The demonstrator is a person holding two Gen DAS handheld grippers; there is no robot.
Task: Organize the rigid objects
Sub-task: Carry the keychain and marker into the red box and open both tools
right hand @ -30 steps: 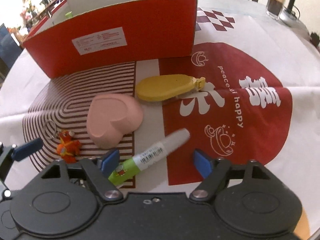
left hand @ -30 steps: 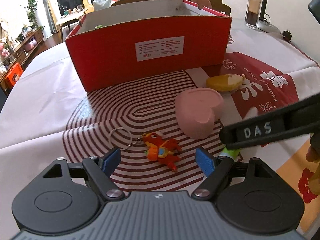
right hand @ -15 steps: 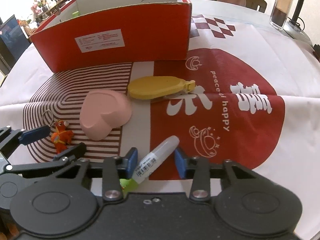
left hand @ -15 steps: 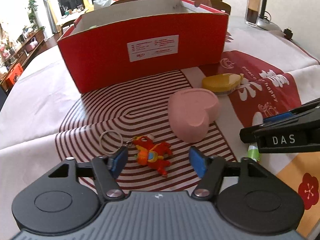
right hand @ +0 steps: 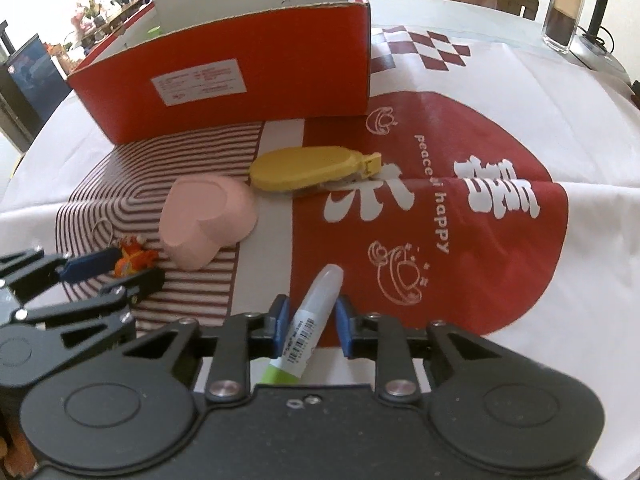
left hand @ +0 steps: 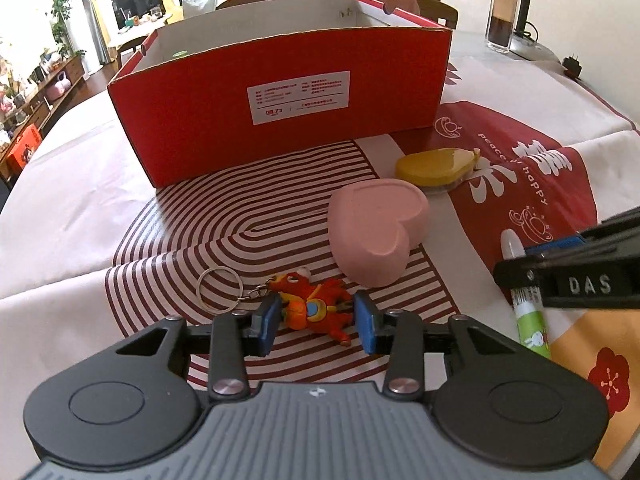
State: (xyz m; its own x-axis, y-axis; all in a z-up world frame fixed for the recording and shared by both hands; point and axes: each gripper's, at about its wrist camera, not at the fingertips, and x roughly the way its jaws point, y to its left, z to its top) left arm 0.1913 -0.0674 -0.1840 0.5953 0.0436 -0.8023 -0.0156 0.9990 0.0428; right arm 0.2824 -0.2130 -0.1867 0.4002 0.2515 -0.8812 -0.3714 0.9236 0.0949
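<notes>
left gripper point(left hand: 316, 320): down at the cloth, its blue pads either side of the orange keychain toy point(left hand: 316, 312); the pads sit against the toy's flanks, though whether they truly pinch it is hard to judge.
keychain toy: lies on the striped patch, its ring point(left hand: 219, 289) ahead and to the left of the left pad; in the right wrist view only a scrap of orange shows past the left gripper's finger.
right gripper point(right hand: 310, 326): jaws drawn in narrow around the glue stick point(right hand: 310, 322); the left pad looks to touch the tube, while a sliver of gap shows by the right pad, so i cannot tell if it is clamped.
glue stick: pale cap pointing away from the gripper, green end hidden under the gripper body; from the left wrist view its middle is covered by the right gripper's finger marked "das".
pink heart box point(left hand: 378, 232): just ahead and right of the left gripper, resting on the cloth, apart from the toy.
yellow case point(right hand: 308, 168): beyond the heart, near it; what sticks out from beneath it is too blurred to name.
red box point(left hand: 280, 100): open-topped, farthest ahead; its inside mostly hidden by the near wall, only a small green bit showing.
tablecloth point(right hand: 500, 128): printed, its near edge cut off by the gripper bodies.
glass jar point(left hand: 502, 16): far right behind the box, beside a lamp base cut off at the edge.
</notes>
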